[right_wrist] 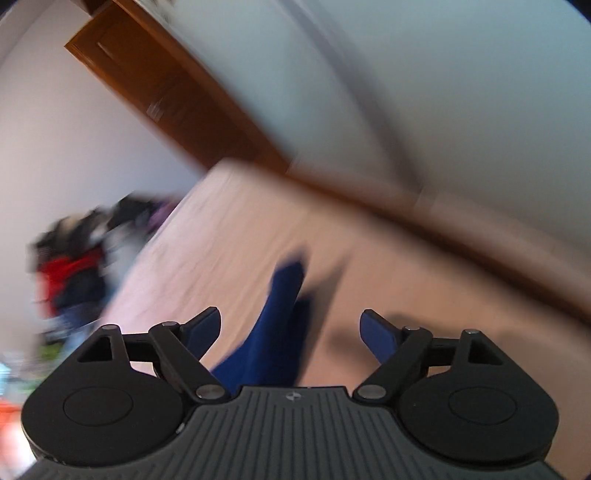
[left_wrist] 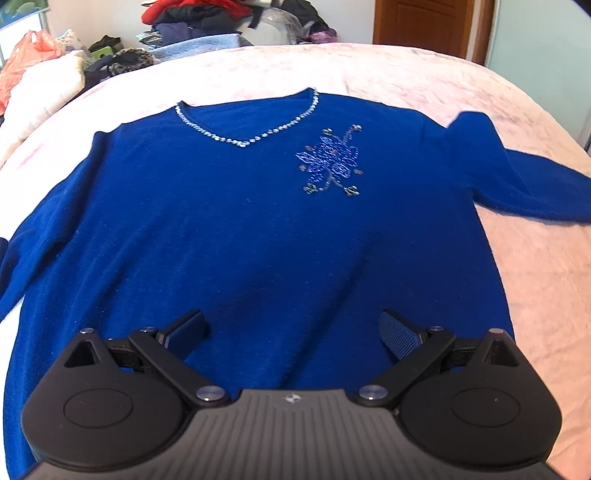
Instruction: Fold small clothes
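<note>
A blue V-neck sweater (left_wrist: 236,229) lies flat, front up, on the pink bedspread (left_wrist: 406,77). It has a beaded neckline and a beaded flower (left_wrist: 330,162) on the chest. Both sleeves spread outward. My left gripper (left_wrist: 291,325) is open and empty above the sweater's lower body. My right gripper (right_wrist: 290,325) is open and empty, just above one blue sleeve (right_wrist: 273,325) that runs between its fingers. The right wrist view is blurred by motion.
A pile of mixed clothes (left_wrist: 207,26) sits at the far edge of the bed, with a white pillow (left_wrist: 44,92) and an orange bag (left_wrist: 26,55) at the far left. A wooden door (left_wrist: 428,26) stands behind. The bed edge (right_wrist: 406,210) runs diagonally in the right wrist view.
</note>
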{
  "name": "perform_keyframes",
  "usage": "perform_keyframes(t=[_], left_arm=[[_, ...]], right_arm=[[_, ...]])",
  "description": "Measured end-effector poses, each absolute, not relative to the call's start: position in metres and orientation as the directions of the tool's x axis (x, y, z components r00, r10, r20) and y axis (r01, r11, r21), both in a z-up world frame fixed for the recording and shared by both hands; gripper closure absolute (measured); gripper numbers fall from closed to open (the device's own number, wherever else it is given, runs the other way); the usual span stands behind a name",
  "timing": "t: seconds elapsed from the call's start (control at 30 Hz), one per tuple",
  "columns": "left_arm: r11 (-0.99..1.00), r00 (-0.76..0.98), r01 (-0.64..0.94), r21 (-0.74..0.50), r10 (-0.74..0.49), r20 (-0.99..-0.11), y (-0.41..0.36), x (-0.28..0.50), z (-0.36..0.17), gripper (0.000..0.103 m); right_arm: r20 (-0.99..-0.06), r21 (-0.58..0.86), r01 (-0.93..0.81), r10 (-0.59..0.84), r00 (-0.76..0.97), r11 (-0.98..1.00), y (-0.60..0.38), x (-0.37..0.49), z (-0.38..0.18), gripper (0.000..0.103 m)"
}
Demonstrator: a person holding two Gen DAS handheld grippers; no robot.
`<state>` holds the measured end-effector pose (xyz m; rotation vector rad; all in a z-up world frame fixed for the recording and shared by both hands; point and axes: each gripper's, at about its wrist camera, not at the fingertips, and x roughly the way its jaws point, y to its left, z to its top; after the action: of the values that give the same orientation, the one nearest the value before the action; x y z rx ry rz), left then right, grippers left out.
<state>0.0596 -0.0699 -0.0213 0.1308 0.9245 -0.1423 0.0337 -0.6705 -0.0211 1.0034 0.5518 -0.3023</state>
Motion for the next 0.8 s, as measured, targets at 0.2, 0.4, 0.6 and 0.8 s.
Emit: perform_keyframes(t=[0.2,0.4,0.6,0.8], left_arm=[[0.982,0.605,0.173,0.082,-0.040,-0.795,-0.069,0.058,-0.017,0.002],[0.987,0.598,0.147,0.056,-0.043,-0.801,-0.064,0.059,-0.016,0.002],[0.986,0.587,0.158,0.060,-0.045,-0.808,-0.065,0.062,-0.021,0.002],[0.984,0.585,0.165,0.063,-0.046,-0.810,-0.067,0.063,-0.022,0.002]], right_arm=[[-0.564,0.701,0.456,0.034,0.825,0.549,-0.659,0.088,-0.012,0.019],[-0.434,0.666,0.251,0.092,0.896,0.703,-0.655,0.126,0.033,0.004],[-0.506,0.617,0.409,-0.059,0.860,0.672,-0.666,0.096,0.014,0.017],[-0.543,0.665,0.468,-0.053,0.838,0.582,-0.676,0.079,-0.022,0.028]])
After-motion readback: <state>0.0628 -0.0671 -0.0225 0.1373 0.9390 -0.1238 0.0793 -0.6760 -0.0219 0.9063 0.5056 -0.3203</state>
